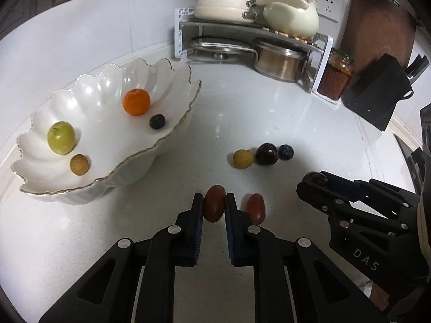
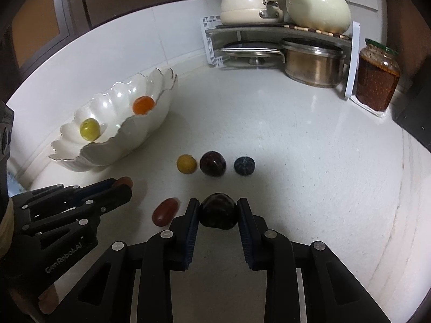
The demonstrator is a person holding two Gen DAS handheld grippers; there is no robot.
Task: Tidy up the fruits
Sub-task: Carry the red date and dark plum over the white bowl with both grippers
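My left gripper (image 1: 214, 204) is shut on a red oval grape tomato (image 1: 214, 203), low over the counter. A second red tomato (image 1: 256, 208) lies just right of it. My right gripper (image 2: 218, 210) is shut on a dark plum (image 2: 218, 210). On the counter ahead lie a yellow fruit (image 2: 186, 164), another dark plum (image 2: 212, 163) and a blueberry (image 2: 244, 165). The white scalloped bowl (image 1: 167, 137) at the left holds an orange (image 1: 136, 101), a green fruit (image 1: 61, 137), a small tan fruit (image 1: 79, 164) and a blueberry (image 1: 157, 121).
A dish rack (image 2: 269, 31) with pots, a lid and a cream kettle stands in the back corner. A jar of red sauce (image 2: 377, 78) is to its right. A black knife block (image 1: 377, 91) stands at the far right.
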